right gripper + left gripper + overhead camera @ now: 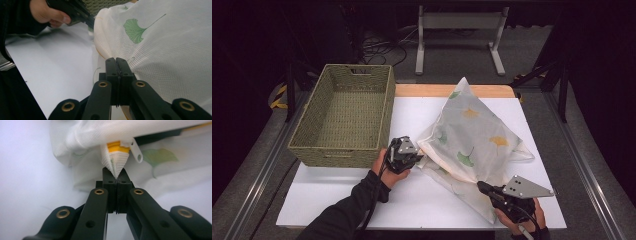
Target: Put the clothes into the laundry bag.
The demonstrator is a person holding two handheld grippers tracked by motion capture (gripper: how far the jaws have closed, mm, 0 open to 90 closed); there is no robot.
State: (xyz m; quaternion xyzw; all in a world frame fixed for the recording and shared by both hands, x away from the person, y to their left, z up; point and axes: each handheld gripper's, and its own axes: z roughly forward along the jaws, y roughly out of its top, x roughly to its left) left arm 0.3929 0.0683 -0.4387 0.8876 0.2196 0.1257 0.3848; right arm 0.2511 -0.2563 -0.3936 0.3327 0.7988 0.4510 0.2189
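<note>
A pillow in a white pillowcase [477, 137] printed with green and yellow ginkgo leaves lies on the white table top [362, 195]. My left gripper [418, 152] is shut on the case's left corner. In the left gripper view that pinched corner [115, 162] shows a yellow zip end and a white pull tab [137, 152] just above my left gripper [116, 176]. My right gripper [481, 187] is shut on the loose lower edge of the case. In the right gripper view, my right gripper [116, 60] presses into the white fabric [170, 50], and the left gripper [88, 20] holds the far corner.
A woven olive basket [312, 145] with nothing in it stands at the table's left, just behind the left hand. A wooden strip [422, 90] runs along the table's back edge. A white metal stand [459, 22] is on the floor beyond.
</note>
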